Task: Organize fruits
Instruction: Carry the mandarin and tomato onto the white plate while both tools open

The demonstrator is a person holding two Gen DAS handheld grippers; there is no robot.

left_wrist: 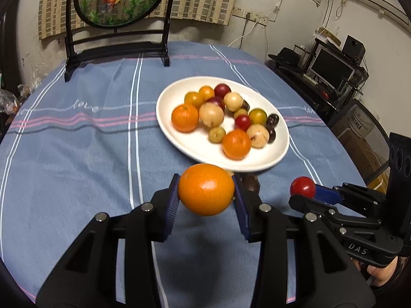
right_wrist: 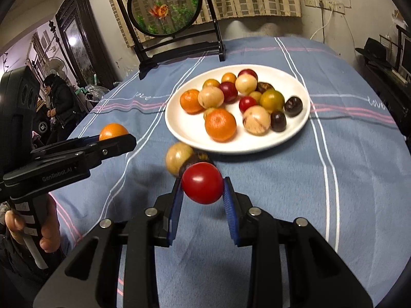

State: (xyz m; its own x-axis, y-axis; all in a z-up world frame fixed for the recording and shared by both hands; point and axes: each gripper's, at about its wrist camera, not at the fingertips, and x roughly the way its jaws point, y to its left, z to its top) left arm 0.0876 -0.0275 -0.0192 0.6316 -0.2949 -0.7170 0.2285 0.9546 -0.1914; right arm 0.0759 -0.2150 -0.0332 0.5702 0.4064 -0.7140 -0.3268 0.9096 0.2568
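Observation:
My left gripper (left_wrist: pixel 206 191) is shut on an orange (left_wrist: pixel 206 189), held above the blue cloth just in front of the white plate (left_wrist: pixel 278 151). My right gripper (right_wrist: pixel 203 186) is shut on a red tomato (right_wrist: pixel 202 182); the same tomato (left_wrist: pixel 302 186) shows at the right of the left wrist view. The plate (right_wrist: pixel 185 128) holds several fruits: two mandarins, pale round fruits, red, yellow-green and dark ones. A pale yellowish fruit (right_wrist: pixel 178 157) and a dark fruit (right_wrist: pixel 203 157) lie on the cloth by the plate's near rim, just beyond the tomato.
A round table under a blue striped cloth (left_wrist: pixel 90 154) carries a black-framed round goldfish screen (left_wrist: pixel 118 7) at the back. Shelves with a monitor (left_wrist: pixel 331 69) stand to the right. A person in dark clothes (right_wrist: pixel 57 102) stands in the room at the left.

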